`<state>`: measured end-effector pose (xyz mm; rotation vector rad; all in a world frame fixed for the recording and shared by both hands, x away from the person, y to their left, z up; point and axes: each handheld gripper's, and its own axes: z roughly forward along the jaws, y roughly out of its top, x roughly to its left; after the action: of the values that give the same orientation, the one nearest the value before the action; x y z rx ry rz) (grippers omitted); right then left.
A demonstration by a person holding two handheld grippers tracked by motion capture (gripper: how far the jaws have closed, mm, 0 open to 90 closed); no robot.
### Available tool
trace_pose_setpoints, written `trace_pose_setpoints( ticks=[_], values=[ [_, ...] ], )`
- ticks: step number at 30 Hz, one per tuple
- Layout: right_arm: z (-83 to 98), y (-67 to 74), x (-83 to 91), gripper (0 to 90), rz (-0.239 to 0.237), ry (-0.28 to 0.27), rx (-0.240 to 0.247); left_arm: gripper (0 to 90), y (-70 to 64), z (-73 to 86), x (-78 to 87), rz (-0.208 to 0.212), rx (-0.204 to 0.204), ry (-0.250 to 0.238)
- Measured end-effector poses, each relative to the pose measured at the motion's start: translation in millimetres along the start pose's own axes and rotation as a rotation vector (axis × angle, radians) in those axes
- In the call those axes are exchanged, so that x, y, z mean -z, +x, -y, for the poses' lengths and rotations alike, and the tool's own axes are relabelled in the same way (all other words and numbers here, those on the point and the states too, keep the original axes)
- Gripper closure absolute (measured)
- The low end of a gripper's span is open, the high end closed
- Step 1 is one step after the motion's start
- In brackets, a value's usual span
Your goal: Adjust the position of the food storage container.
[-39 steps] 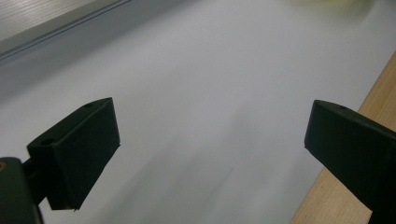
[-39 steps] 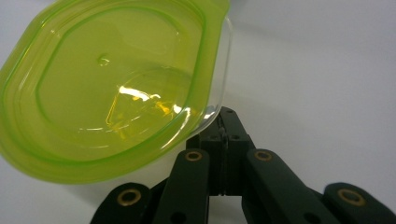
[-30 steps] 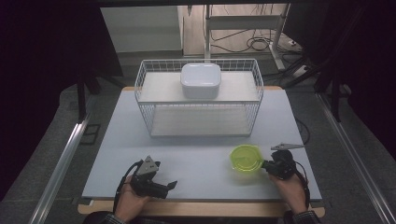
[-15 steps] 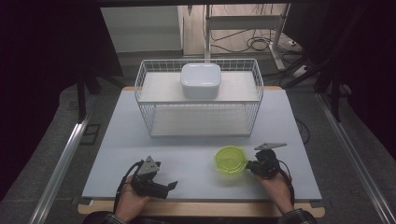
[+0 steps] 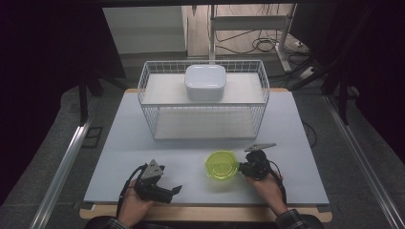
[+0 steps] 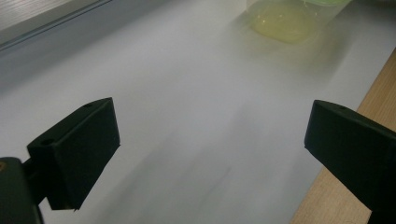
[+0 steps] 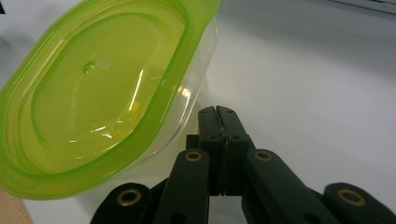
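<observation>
Left side of the table: the left gripper (image 5: 175, 190) rests low on the pale grey tabletop (image 5: 296, 124) near the front edge, its jaws spread wide with nothing between them; in the left gripper view the two black fingers (image 6: 77, 151) stand well apart over bare surface, the container visible far off at the top.

Centre: a white wire basket (image 5: 203, 117) stands at the back of the table, a white rounded-square lidded box (image 5: 205, 82) sitting on its upper shelf; both are well apart from the work in hand.

Right of centre: the clear plastic container with a lime-green lid (image 5: 222, 165) sits on the tabletop in front of the basket; the right gripper (image 5: 241, 167) is at its right side, jaws pressed fully together — in the right gripper view the closed tips (image 7: 219, 114) lie against the clear wall of the container (image 7: 102, 102), pinching nothing.

Judgement: the step in hand appears to be a push — the shut right gripper nudging the container sideways across the table toward the left; it is not a lift. The next move calls for a level, steady push low on the wall, so that the container slides and does not tip or spin away; alternatively, the jaws must open before any grasp of the rim.
</observation>
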<state>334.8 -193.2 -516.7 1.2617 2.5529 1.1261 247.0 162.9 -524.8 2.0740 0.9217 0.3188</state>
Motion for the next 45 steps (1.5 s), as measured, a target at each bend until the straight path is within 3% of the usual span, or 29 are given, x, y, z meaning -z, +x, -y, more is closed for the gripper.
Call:
trace_pose_setpoints(
  ticks=[17, 22, 31, 37, 45],
  values=[
    [-10.8, 30.7, -29.0, 89.4, -0.081, 0.03, 0.048, 3.0, 0.3, 0.4, 0.7, 0.003, 0.001, -0.001],
    [-11.0, 26.5, -23.2, 88.5, -0.048, 0.02, 0.062, 3.1, 1.1, 0.6, 1.9, 0.007, 0.004, -0.007],
    [-12.1, 17.4, 1.6, 73.8, 0.039, -0.029, 0.118, 4.4, 6.9, 1.7, 7.5, 0.028, 0.027, -0.043],
    [-7.3, 15.3, 17.5, 59.3, 0.048, -0.076, 0.147, 5.2, 7.8, -0.4, 12.3, 0.053, 0.051, -0.084],
    [1.4, 14.4, 25.7, 36.8, 0.065, -0.068, 0.163, 5.1, 6.1, 0.2, 11.8, 0.043, 0.023, -0.081]
  ],
)
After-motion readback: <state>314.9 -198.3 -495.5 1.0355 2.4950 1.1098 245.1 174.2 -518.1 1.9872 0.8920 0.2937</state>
